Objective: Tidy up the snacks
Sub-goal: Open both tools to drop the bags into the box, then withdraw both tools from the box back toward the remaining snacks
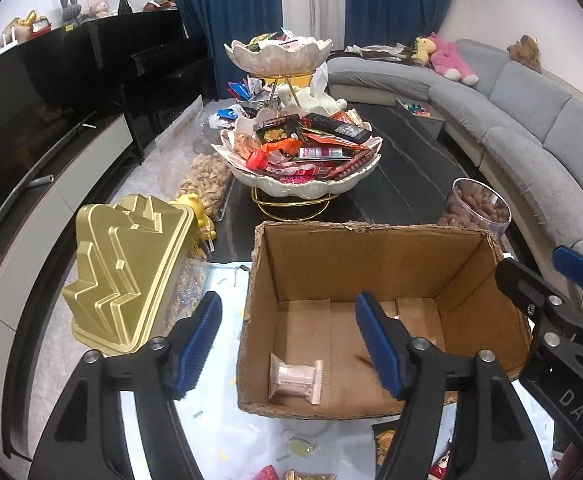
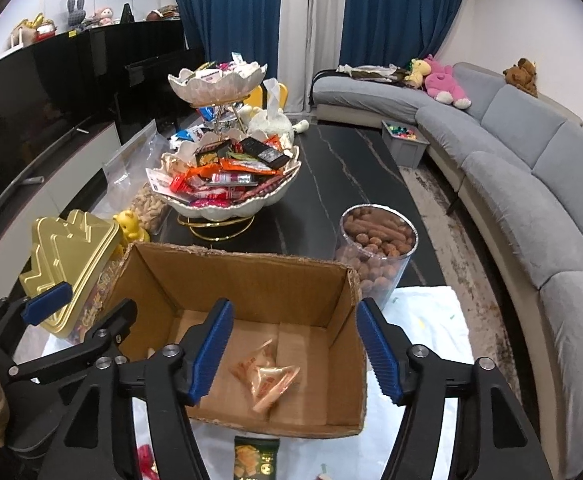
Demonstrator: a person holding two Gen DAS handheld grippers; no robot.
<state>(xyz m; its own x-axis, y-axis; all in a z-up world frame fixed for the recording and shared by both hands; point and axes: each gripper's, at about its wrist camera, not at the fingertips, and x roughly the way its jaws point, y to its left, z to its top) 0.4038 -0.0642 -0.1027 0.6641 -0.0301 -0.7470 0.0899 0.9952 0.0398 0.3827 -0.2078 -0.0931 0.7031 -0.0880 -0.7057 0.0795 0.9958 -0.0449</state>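
Left wrist view: left tongs (image 1: 287,340) spread, nothing pinched, over the cardboard box (image 1: 467,276) at frame centre. White wrapped snack (image 1: 295,378) lies on the box floor, lower left.

Right wrist view: right tongs (image 2: 295,348) spread, empty, above the same box. Orange snack packets (image 2: 267,376) rest inside, centre. Likely both just dropped for sorting.

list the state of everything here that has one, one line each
left gripper: jaws open, nothing between them
right gripper: jaws open, nothing between them
cardboard box: open at the top, upright
white wrapped snack: lying flat in the box
orange wrapped snacks: lying loose in the box
gold tin: lid on
clear tub of nuts: uncovered, nearly full
two-tier snack bowl: heaped
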